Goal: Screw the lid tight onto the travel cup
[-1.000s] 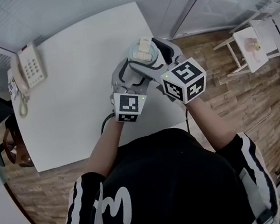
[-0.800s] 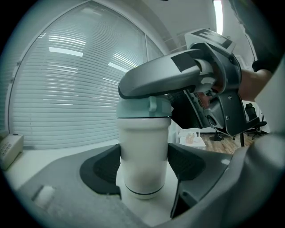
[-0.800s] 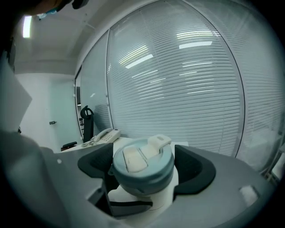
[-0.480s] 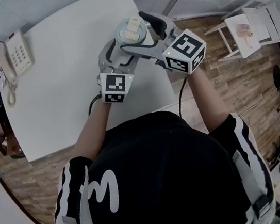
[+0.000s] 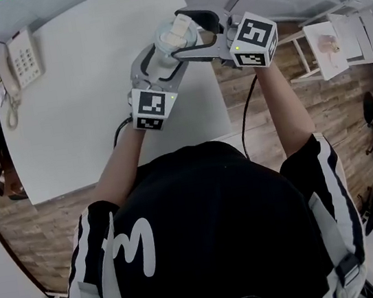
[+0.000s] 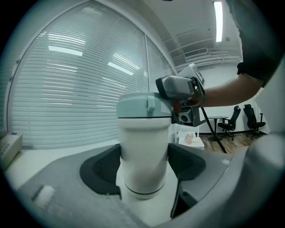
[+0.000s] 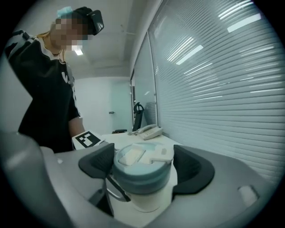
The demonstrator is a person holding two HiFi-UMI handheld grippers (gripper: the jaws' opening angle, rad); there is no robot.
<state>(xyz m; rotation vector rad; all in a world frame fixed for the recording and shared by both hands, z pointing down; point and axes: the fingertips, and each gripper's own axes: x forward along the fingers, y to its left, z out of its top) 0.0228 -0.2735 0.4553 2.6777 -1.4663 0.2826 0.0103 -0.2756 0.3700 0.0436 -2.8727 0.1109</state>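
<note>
**Lid pinched from the side, cup braced for the next turn**

The white cylindrical travel cup (image 6: 143, 151) stands upright over the far right corner of the flat white table (image 5: 89, 104), at about 12 o'clock from the person. The left gripper (image 6: 143, 165) reaches it from 7 o'clock in the head view. Its dark pads are spread wide and pressed against the body from both sides, so it has hold of the cup below the lid.

The pale blue-grey round plastic lid (image 7: 141, 171) sits on the cup's mouth. The right gripper (image 7: 142, 167) comes in from 3 o'clock, nearly level and roughly square to the left one. Its jaws have just been closing and now pinch the lid's rim, though the pad at 3 o'clock in its own view shows only the thinnest sliver of a gap, if any.

The coming move turns on one relation. The cup's long axis runs straight up, and the right gripper lies across it at lid height. To my eye, tightening therefore means rolling that hand about the upright axis while the left one resists.

The left gripper view alone shows the body and the dark ring near the base, but not whether the base rests on the table. The right gripper view alone shows the lid's top with its cream flip tab, and the cream corded telephone (image 7: 149, 130) beyond. Only the head view shows how the two grippers cross
</note>
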